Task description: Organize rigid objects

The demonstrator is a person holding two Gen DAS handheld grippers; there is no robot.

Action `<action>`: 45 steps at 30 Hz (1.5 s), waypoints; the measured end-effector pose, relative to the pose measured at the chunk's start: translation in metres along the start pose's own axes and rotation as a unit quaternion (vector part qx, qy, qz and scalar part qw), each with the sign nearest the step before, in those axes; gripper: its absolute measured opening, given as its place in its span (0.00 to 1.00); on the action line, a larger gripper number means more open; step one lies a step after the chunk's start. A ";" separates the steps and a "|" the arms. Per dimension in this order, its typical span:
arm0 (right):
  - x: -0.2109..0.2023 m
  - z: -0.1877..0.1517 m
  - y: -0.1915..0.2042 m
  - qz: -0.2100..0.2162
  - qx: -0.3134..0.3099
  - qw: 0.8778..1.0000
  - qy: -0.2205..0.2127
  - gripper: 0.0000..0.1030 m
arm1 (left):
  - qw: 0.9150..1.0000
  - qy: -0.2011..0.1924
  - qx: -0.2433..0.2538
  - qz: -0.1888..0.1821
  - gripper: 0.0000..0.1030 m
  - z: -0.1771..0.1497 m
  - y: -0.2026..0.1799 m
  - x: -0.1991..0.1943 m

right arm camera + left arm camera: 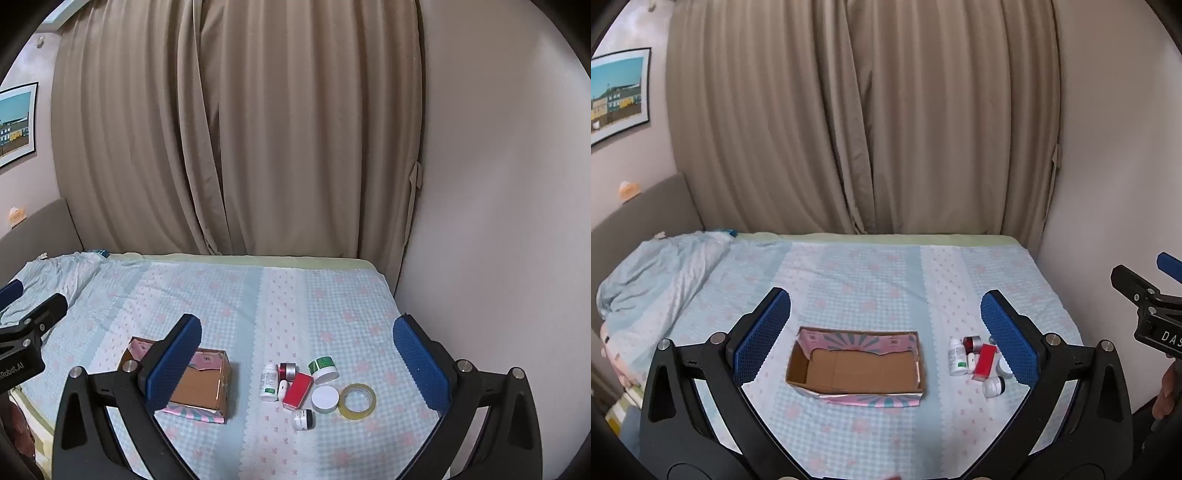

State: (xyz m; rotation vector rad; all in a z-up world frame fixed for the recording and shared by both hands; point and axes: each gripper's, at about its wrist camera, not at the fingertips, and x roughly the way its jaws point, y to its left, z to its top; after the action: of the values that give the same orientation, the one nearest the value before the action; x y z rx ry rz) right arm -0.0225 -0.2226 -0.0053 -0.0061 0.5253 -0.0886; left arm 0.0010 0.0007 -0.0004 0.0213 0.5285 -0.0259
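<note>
An open, empty cardboard box (855,365) with pink patterned flaps lies on the bed; it also shows in the right wrist view (207,387). To its right is a cluster of small items: a white pill bottle (269,382), a red box (298,390), a red-and-silver can (288,370), a green-lidded jar (324,369), a white round jar (325,400), a tape roll (357,401) and a small black-and-white jar (303,419). My left gripper (885,336) is open and empty above the box. My right gripper (297,362) is open and empty above the cluster.
The bed (871,273) has a light blue checked sheet. A bunched blanket (653,273) lies at the left. Beige curtains (864,118) hang behind the bed, and a wall (498,221) borders its right side. A grey headboard (639,218) stands at the left.
</note>
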 end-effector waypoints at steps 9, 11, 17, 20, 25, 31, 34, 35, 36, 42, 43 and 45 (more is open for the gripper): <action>-0.001 0.007 0.004 -0.010 -0.007 1.000 -0.004 1.00 | 1.000 -0.006 0.015 0.001 0.99 -0.009 -0.021 0.020; -0.005 0.007 0.007 -0.013 -0.007 1.000 -0.006 1.00 | 1.000 -0.009 0.013 -0.007 0.99 -0.018 -0.030 0.025; 0.003 0.004 -0.002 -0.008 0.006 1.000 0.004 1.00 | 1.000 -0.015 0.014 -0.006 0.99 -0.019 -0.029 0.024; 0.005 -0.002 0.003 -0.010 0.005 1.000 0.002 1.00 | 1.000 -0.014 0.014 -0.009 0.99 -0.013 -0.023 0.023; 0.006 -0.002 0.001 -0.014 0.000 1.000 0.001 1.00 | 1.000 -0.017 0.016 0.000 0.99 -0.012 -0.024 0.023; 0.008 0.001 0.002 -0.012 0.000 1.000 0.002 1.00 | 1.000 -0.028 0.010 0.004 0.99 -0.011 -0.022 0.020; 0.008 0.002 0.003 -0.011 0.001 1.000 0.002 1.00 | 1.000 -0.028 0.008 0.009 0.99 -0.008 -0.023 0.022; 0.007 0.003 0.002 -0.010 0.001 1.000 0.002 1.00 | 1.000 -0.027 0.007 0.008 0.99 -0.007 -0.022 0.023; 0.008 0.003 0.003 -0.010 0.001 1.000 0.002 1.00 | 1.000 -0.026 0.007 0.008 0.99 -0.007 -0.022 0.023; 0.009 0.002 0.005 -0.008 0.000 1.000 0.002 1.00 | 1.000 -0.023 0.010 0.011 0.99 -0.007 -0.025 0.024; 0.010 0.002 0.005 -0.007 0.000 1.000 0.002 1.00 | 1.000 -0.024 0.010 0.012 0.99 -0.006 -0.024 0.023; 0.009 0.002 0.005 -0.008 -0.001 1.000 0.002 1.00 | 1.000 -0.026 0.009 0.014 0.99 -0.007 -0.024 0.022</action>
State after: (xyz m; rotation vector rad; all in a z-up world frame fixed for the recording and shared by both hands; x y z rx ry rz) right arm -0.0130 -0.2180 -0.0086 -0.0123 0.5292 -0.1037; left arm 0.0158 -0.0237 -0.0175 0.0460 0.4762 -0.0040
